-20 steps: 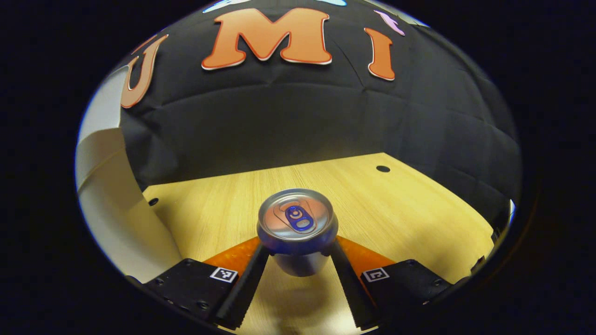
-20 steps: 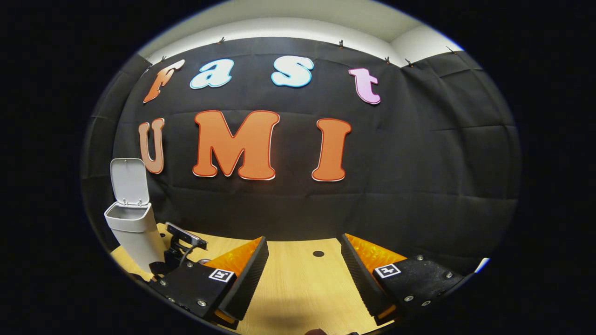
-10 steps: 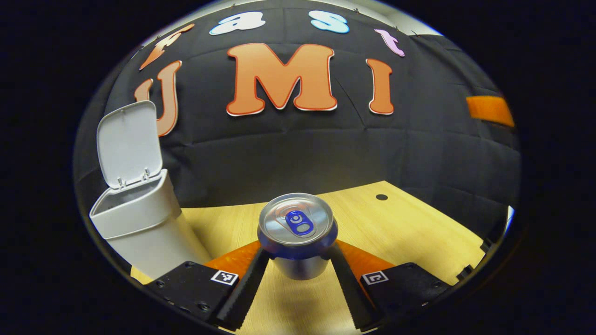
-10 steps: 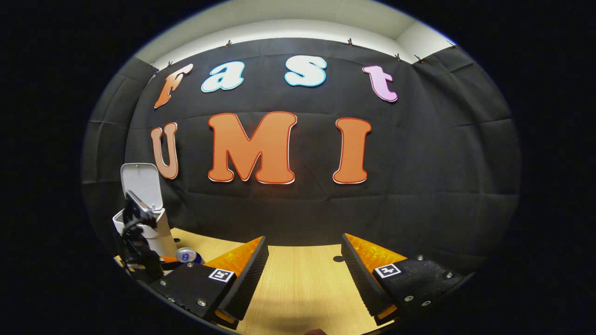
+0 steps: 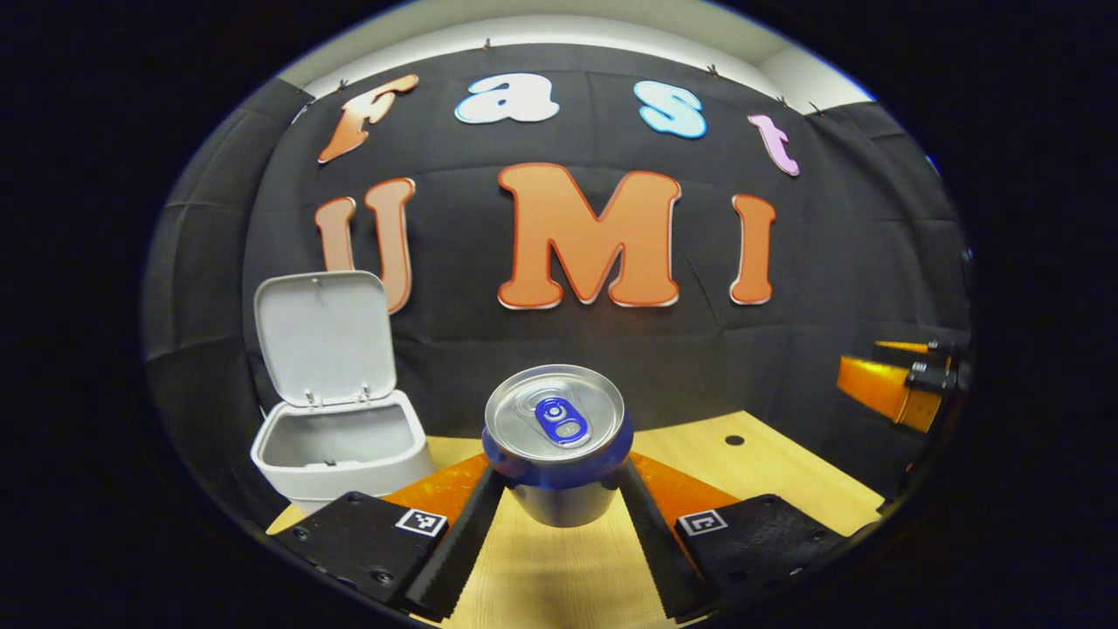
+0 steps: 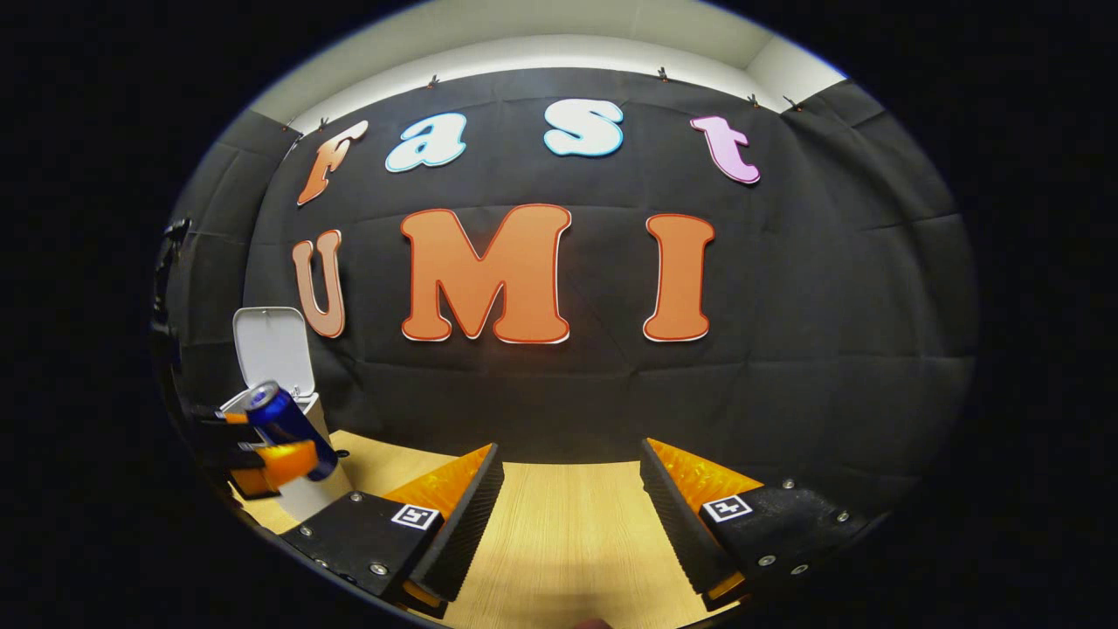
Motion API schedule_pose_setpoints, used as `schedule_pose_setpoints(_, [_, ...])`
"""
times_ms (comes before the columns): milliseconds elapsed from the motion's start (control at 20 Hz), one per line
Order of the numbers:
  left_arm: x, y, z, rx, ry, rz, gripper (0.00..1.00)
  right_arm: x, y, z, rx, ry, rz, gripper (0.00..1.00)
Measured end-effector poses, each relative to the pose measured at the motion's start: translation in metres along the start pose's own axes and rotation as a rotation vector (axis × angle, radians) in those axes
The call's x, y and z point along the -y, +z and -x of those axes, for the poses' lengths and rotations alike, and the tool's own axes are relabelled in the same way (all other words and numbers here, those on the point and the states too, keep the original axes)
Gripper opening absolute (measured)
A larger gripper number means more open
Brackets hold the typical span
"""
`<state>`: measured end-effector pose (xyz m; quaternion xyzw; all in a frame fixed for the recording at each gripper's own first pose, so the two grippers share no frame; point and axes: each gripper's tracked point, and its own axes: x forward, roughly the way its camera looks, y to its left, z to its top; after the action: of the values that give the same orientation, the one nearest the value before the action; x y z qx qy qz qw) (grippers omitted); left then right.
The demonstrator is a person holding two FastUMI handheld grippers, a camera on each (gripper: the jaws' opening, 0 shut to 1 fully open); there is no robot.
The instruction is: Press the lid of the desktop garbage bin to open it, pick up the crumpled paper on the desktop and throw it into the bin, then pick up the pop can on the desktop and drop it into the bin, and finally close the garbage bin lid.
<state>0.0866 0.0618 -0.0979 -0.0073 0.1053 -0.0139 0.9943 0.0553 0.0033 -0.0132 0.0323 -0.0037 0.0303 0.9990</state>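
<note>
Pinching the can (image 5: 554, 437) between both fingers, the left gripper (image 5: 555, 489) holds it above the table (image 5: 786, 476), right of the open bin (image 5: 336, 445). Right gripper (image 6: 568, 515) is spread, empty.

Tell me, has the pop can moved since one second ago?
Yes. In the right gripper view the pop can, held by the left gripper, now hangs tilted in front of the open garbage bin, up off the table.
</note>
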Motion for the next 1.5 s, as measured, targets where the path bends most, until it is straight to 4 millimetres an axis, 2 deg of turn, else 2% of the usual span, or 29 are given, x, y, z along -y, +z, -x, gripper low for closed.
schedule_pose_setpoints(300, [-0.06, 0.047, 0.031, 0.061, 0.121, 0.015, 0.8, -0.019, 0.0, -0.005, -0.001, 0.045, -0.008, 0.93])
schedule_pose_setpoints(500, [-0.098, 0.06, 0.033, 0.083, 0.183, -0.023, 0.81, -0.028, -0.001, -0.006, -0.01, 0.055, -0.007, 0.94])
schedule_pose_setpoints(600, [-0.119, 0.065, 0.027, 0.093, 0.214, -0.036, 0.81, -0.031, -0.001, -0.006, -0.012, 0.06, -0.003, 0.94])
schedule_pose_setpoints(950, [-0.186, 0.056, -0.006, 0.08, 0.285, -0.054, 0.81, -0.032, 0.001, -0.003, -0.015, 0.043, 0.014, 0.94])
schedule_pose_setpoints(1350, [-0.227, 0.045, -0.045, 0.084, 0.312, -0.013, 0.8, -0.017, -0.008, 0.004, -0.044, -0.021, 0.004, 0.94])
schedule_pose_setpoints(1500, [-0.235, 0.027, -0.057, 0.068, 0.315, 0.035, 0.81, -0.014, -0.013, 0.008, -0.057, -0.033, 0.002, 0.94])
